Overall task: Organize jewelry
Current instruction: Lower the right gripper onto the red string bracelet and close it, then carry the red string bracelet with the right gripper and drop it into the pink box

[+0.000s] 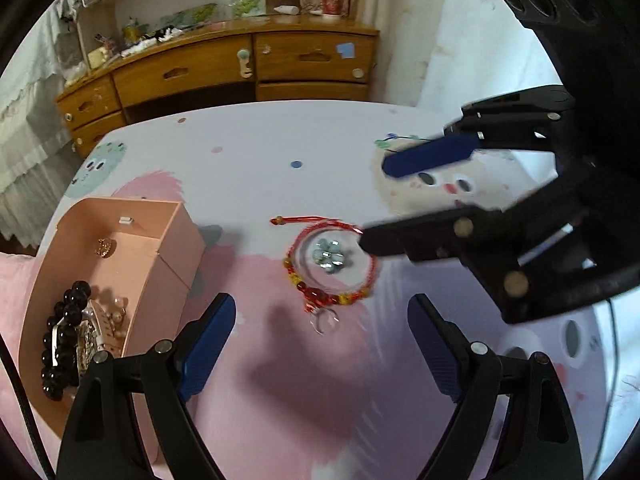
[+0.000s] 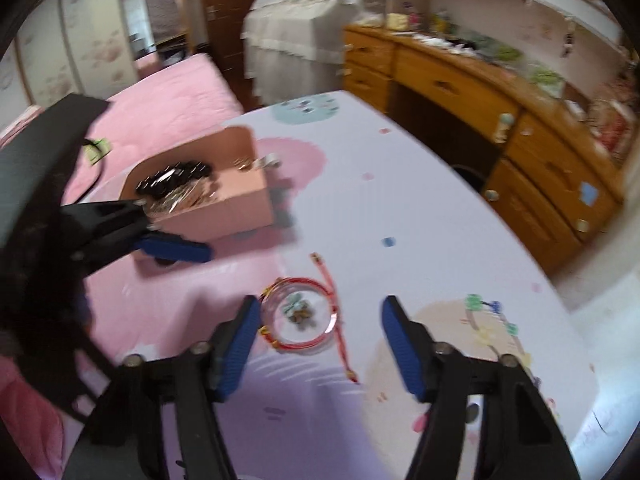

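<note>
A red cord bracelet (image 1: 332, 268) with red and yellow beads lies on the table, with a small green bead cluster (image 1: 330, 258) inside its loop and a clear ring (image 1: 324, 322) beside it. It also shows in the right wrist view (image 2: 300, 326). My left gripper (image 1: 322, 346) is open and empty, just short of the bracelet. My right gripper (image 2: 316, 346) is open and empty, close above the bracelet; it also shows in the left wrist view (image 1: 374, 204). A pink box (image 1: 120, 276) at the left holds a black bead bracelet (image 1: 64, 340) and other jewelry.
The table cover (image 1: 260, 168) is pale with pink and cartoon prints. A wooden desk with drawers (image 1: 224, 72) stands behind the table. A pink bed (image 2: 160, 92) lies beyond the box. A black cable (image 1: 20, 400) hangs at the left.
</note>
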`<state>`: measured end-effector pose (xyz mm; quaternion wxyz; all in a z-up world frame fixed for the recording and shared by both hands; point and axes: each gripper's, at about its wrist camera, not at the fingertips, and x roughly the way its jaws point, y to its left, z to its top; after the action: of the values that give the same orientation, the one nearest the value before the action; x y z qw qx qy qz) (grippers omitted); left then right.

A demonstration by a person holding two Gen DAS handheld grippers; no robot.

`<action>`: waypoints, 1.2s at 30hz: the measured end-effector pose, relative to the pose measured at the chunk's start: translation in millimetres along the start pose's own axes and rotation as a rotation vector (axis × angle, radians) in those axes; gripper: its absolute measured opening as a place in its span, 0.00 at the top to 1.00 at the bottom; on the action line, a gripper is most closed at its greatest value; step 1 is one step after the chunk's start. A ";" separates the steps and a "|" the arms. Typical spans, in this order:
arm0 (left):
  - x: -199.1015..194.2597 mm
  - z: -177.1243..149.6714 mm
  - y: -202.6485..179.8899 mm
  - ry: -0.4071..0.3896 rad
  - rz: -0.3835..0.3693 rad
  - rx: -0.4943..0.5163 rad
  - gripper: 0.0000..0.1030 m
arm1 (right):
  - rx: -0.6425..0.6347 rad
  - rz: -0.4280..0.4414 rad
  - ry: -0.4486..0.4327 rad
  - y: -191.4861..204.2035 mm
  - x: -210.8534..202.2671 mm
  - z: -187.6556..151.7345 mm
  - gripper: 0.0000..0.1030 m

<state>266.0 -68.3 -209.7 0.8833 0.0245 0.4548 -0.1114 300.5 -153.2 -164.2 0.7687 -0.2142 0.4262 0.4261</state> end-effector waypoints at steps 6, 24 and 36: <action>16.1 -5.1 -3.5 -0.032 0.003 0.039 0.16 | -0.056 0.094 0.030 3.1 23.3 -3.0 0.68; 35.1 6.7 -11.9 -0.023 0.003 0.037 0.16 | -0.035 0.117 0.019 -18.2 32.0 0.1 0.83; 32.0 9.8 -13.4 -0.046 0.000 0.082 0.41 | 0.168 -0.020 -0.121 -43.1 -12.5 -10.8 0.83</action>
<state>288.8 -88.3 -229.1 0.8918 0.0580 0.4293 -0.1303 328.1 -190.1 -161.1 0.8125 -0.1272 0.4110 0.3933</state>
